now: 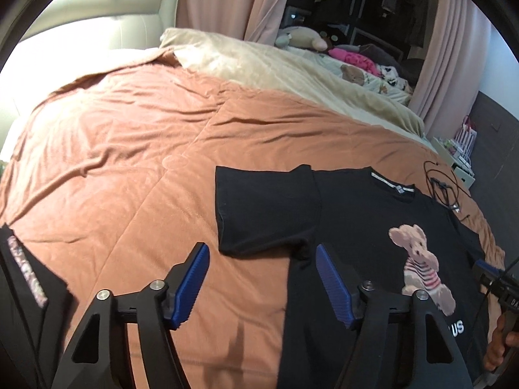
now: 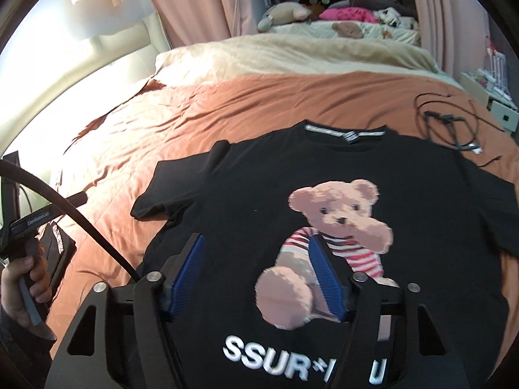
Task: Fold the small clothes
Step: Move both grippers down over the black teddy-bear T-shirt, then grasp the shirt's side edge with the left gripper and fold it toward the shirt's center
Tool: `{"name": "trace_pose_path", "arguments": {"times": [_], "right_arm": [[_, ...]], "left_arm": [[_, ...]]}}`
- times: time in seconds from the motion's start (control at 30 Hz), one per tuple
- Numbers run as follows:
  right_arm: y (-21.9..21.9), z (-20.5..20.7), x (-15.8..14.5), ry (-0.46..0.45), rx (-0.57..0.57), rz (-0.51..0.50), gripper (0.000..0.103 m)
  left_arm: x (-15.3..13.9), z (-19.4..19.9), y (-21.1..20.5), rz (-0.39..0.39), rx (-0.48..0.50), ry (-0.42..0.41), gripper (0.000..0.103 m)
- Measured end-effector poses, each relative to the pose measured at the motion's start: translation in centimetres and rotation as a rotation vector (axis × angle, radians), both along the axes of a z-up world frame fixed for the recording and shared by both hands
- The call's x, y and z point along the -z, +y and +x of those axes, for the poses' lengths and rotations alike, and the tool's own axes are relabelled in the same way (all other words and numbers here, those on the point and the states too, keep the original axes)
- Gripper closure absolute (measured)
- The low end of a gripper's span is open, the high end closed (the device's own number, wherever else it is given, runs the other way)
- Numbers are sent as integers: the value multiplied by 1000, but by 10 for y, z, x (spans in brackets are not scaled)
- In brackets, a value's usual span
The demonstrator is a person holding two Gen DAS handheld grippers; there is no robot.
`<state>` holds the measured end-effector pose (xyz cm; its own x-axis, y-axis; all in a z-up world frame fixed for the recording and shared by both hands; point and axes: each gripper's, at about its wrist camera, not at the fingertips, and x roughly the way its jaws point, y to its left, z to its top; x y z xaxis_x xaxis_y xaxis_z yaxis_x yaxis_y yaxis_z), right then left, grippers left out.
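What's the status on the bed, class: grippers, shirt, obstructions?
Left gripper open, empty, over the shirt's side edge. Right gripper open, empty, above the bear print. Black T-shirt flat, face up, unfolded. Cable by the collar, clear of shirt.

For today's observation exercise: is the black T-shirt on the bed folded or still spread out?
Spread out. The black T-shirt lies flat, front up, on the orange bedspread; both sleeves extend sideways, and the collar and bear print are fully visible.

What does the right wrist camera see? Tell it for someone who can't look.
A black T-shirt with a teddy bear print lies flat on an orange bedspread. The right hand-held gripper hovers open above it, holding nothing.
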<state>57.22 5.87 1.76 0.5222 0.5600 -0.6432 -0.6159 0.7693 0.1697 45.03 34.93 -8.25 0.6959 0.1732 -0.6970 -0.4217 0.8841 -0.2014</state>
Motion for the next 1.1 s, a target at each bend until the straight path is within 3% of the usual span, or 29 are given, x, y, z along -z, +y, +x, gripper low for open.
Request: {"name": "trace_pose_path", "arguments": {"times": [0.37, 0.83, 0.93, 1.03, 1.1], "right_arm": [[77, 59, 42, 92, -60, -7, 62], [148, 118, 88, 222, -86, 50, 80], [161, 127, 99, 259, -87, 67, 83], [170, 134, 105, 290, -90, 80, 87], [178, 138, 109, 309, -93, 87, 88]], "left_arm": [[49, 57, 64, -115, 0, 45, 48], [100, 102, 101, -230, 2, 120, 49], [113, 113, 103, -223, 1, 159, 49], [122, 118, 106, -248, -3, 175, 62], [120, 119, 107, -247, -10, 175, 77]]}}
